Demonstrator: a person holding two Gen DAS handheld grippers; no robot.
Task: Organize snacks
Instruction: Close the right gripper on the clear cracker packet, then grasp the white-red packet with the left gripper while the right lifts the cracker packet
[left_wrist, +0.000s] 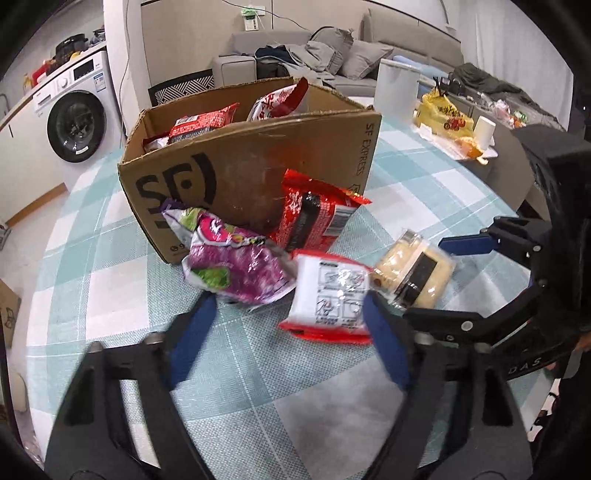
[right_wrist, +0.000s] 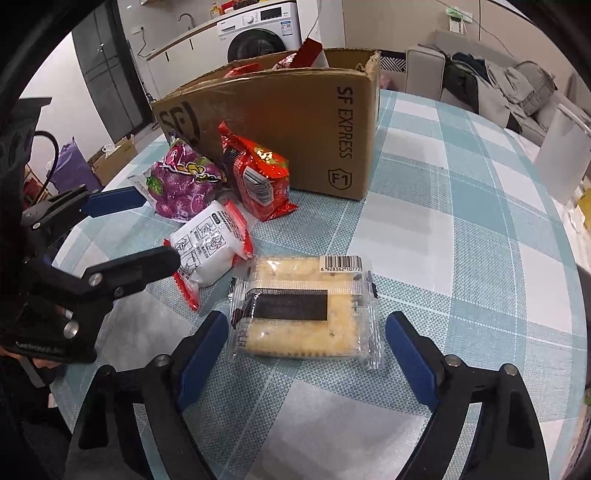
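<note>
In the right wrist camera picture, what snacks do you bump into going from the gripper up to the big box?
Cracker pack → white packet with red edges → red noodle bag → cardboard box.

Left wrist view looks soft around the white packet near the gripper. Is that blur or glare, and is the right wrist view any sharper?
Left wrist view: motion blur smears the white packet and cracker pack, with glare on the purple bag; right wrist view: sharper, the cracker pack's barcode reads clearly, only small wrapper highlights; both views: fisheye bends the cardboard box edges.
</note>
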